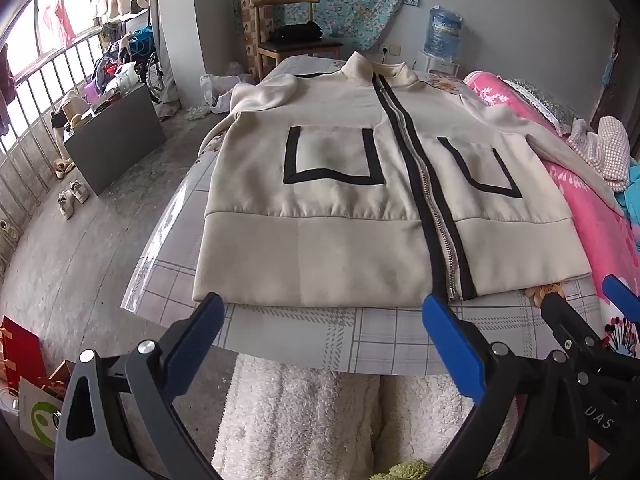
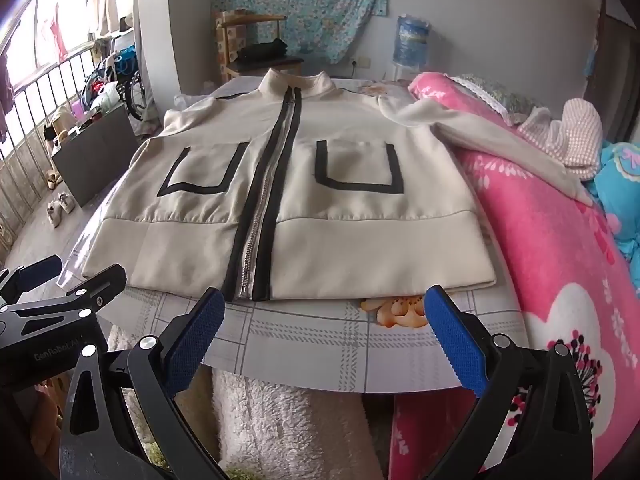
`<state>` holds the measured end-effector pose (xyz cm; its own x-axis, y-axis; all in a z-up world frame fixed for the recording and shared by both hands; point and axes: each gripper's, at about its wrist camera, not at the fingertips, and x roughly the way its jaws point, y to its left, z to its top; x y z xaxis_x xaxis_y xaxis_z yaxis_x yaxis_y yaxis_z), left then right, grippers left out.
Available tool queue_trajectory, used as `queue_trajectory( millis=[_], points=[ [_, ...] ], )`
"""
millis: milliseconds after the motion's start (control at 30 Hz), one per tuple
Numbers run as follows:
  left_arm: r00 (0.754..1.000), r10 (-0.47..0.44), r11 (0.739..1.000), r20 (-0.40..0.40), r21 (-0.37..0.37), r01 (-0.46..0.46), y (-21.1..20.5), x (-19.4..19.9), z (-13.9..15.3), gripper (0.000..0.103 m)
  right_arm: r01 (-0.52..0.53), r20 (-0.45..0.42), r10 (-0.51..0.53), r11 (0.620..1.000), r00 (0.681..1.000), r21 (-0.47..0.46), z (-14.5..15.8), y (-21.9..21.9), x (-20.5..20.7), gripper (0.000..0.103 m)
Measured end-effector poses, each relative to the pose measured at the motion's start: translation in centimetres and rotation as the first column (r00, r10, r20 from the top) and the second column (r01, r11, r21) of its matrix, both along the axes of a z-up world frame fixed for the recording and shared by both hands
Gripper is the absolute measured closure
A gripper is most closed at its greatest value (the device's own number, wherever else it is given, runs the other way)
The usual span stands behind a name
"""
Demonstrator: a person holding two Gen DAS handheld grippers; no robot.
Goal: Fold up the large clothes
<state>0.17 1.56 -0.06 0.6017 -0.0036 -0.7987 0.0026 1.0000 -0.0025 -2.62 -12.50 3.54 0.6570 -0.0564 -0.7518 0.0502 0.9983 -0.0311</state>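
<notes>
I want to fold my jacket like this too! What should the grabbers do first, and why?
Probably reach the right gripper toward the sleeve lying out over the pink blanket. The jacket lies flat and zipped, both grippers are open and empty, and that sleeve sticks out sideways.

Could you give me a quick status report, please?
Both claws, left and right, open, short of the hem. Jacket flat, zipped, unfolded. Right sleeve draped over pink quilt.
</notes>
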Motion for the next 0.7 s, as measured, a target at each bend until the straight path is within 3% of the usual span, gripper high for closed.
queue_trajectory(
  millis=[700],
  points=[
    [1.000, 0.002, 1.000, 0.015, 0.001, -0.002, 0.21, -0.13, 0.37, 0.006, 0.003, 0.007, -0.003, 1.000, 1.000, 0.018, 0.06, 0.21, 0.28, 0.008]
  ],
)
